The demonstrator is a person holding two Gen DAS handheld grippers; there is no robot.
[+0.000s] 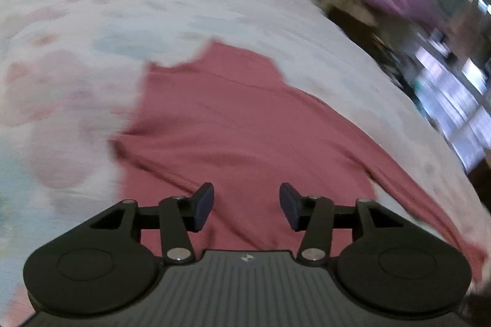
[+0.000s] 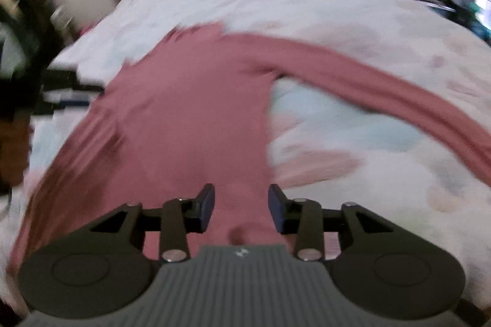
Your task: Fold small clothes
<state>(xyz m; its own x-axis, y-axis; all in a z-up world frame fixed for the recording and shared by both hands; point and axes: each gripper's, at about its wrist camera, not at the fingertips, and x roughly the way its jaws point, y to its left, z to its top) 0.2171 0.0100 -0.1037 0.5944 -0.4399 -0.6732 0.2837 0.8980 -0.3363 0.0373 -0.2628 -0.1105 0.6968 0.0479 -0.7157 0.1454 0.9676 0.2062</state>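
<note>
Parted right tongs [image 2: 241, 209] hover over pink top [image 2: 190, 118] on bedspread [image 2: 353, 127].

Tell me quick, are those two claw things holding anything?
Left gripper: open, empty, above the dusty-pink long-sleeved cotton top.
Right gripper: open, empty, above the same top.

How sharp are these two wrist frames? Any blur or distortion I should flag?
Left wrist view: heavy motion smear on the pink top and bedspread, while the left hand-held gripper stays crisp. Right wrist view: the same streaking on the top, right hand-held gripper sharp. Both views bow with fisheye curvature.
</note>
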